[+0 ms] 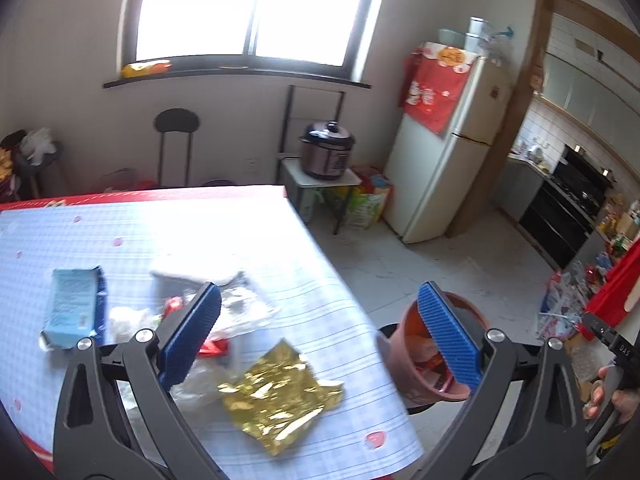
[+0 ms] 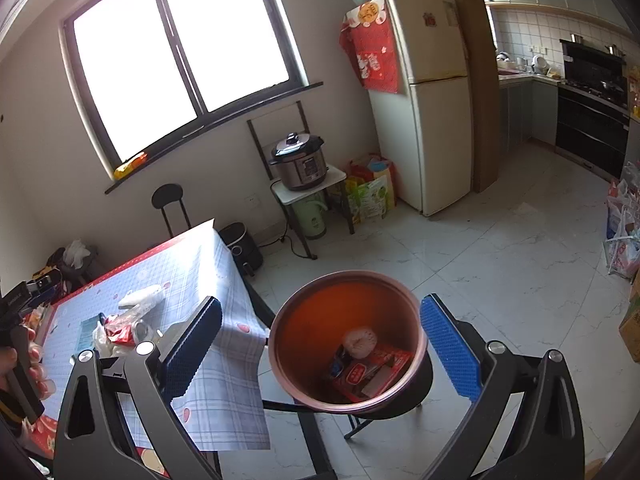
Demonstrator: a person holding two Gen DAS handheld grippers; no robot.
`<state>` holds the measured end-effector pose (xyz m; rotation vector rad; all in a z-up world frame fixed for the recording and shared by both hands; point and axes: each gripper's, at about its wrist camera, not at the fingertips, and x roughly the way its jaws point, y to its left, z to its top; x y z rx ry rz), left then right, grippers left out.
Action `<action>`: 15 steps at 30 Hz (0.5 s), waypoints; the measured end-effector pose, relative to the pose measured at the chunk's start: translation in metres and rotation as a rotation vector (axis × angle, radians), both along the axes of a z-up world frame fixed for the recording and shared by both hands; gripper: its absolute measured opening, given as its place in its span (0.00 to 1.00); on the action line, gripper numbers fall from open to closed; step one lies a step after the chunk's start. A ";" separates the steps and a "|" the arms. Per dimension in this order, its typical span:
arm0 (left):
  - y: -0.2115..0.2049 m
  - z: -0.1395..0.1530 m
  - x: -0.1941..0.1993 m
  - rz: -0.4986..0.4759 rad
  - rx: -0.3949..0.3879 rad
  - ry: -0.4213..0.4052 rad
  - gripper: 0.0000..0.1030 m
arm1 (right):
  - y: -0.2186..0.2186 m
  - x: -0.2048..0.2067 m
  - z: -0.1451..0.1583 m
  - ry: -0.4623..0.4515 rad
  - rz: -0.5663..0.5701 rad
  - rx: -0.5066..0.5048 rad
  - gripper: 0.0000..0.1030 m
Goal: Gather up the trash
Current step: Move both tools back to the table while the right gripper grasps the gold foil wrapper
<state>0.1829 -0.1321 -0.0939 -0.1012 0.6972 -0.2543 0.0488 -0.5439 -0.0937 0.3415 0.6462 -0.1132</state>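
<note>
Daylight pours in through the window (image 1: pixel 256 12), which is blown out to plain white in both views. It washes the far half of the worktop (image 1: pixel 224 216) into glare, so the checked cloth loses its pattern there. The gold foil wrapper (image 1: pixel 280 392) throws sharp glints. The left view is smeared with motion blur, worst on the litter; the right view is crisper. Straight lines bow with the fisheye, and the corners fall to black. Shadows on the floor (image 2: pixel 500 264) are soft.
</note>
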 end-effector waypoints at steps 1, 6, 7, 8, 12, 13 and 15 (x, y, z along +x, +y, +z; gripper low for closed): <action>0.018 -0.002 -0.007 0.046 0.005 0.010 0.94 | 0.009 0.005 -0.003 0.012 0.022 0.008 0.95; 0.104 -0.015 -0.034 0.235 -0.016 0.053 0.94 | 0.063 0.033 -0.011 0.047 0.152 0.013 0.95; 0.118 -0.019 -0.039 0.259 -0.021 0.062 0.94 | 0.076 0.038 -0.011 0.050 0.174 0.009 0.95; 0.131 -0.022 -0.044 0.277 -0.025 0.070 0.94 | 0.088 0.042 -0.011 0.052 0.194 0.009 0.95; 0.175 -0.029 -0.056 0.326 -0.044 0.087 0.94 | 0.139 0.060 -0.011 0.075 0.269 0.015 0.95; 0.185 -0.030 -0.058 0.335 -0.050 0.086 0.94 | 0.152 0.063 -0.012 0.083 0.291 0.008 0.95; 0.202 -0.032 -0.057 0.352 -0.059 0.089 0.94 | 0.180 0.069 -0.016 0.104 0.331 -0.015 0.95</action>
